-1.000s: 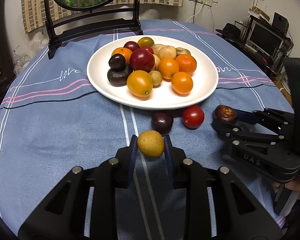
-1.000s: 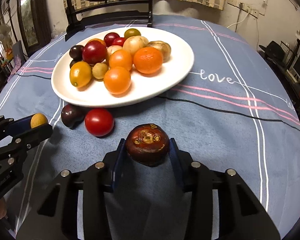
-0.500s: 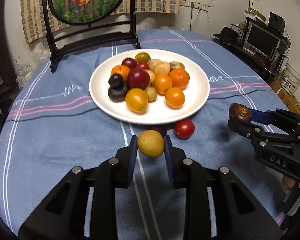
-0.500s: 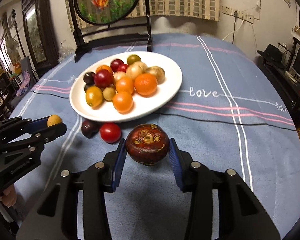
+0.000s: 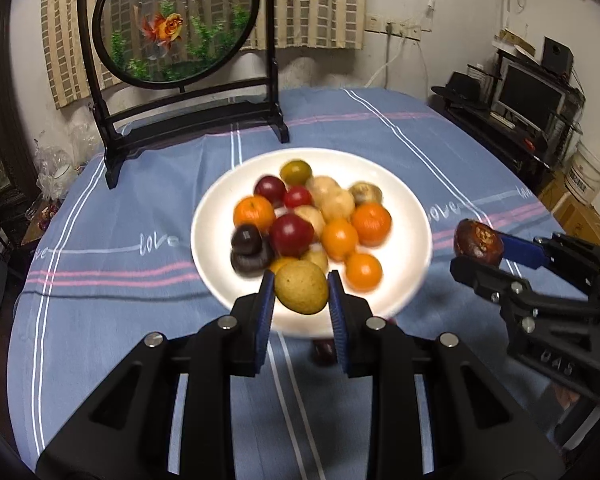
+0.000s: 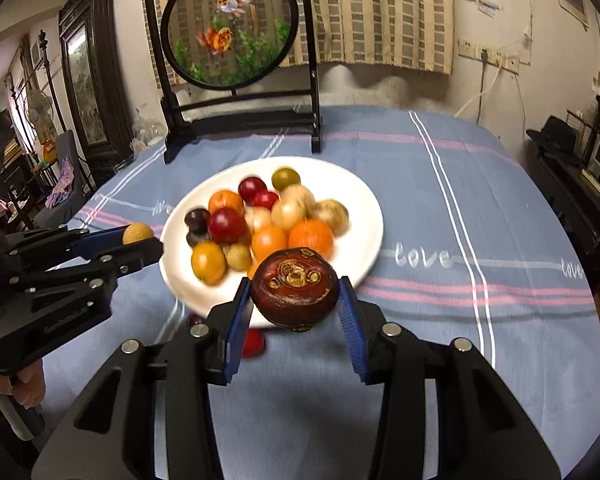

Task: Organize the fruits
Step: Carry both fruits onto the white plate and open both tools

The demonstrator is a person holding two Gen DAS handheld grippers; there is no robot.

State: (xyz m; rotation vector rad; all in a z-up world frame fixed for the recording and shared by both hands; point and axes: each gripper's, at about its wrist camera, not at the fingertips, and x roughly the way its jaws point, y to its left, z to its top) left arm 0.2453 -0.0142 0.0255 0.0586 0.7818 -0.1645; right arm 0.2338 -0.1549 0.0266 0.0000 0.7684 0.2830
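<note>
Two grippers loaded: left gripper (image 5: 301, 286) clamps a yellow fruit (image 5: 301, 287) at frame centre; right gripper (image 6: 296, 296) grips a dark brown fruit (image 6: 295, 289), before the white plate (image 6: 364, 216).

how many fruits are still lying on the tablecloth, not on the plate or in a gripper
2, both just in front of the plate: a red fruit and a dark one, each partly hidden behind the gripper; more could be hidden.

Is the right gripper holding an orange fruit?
No, the right gripper is shut on a dark brown fruit.
</note>
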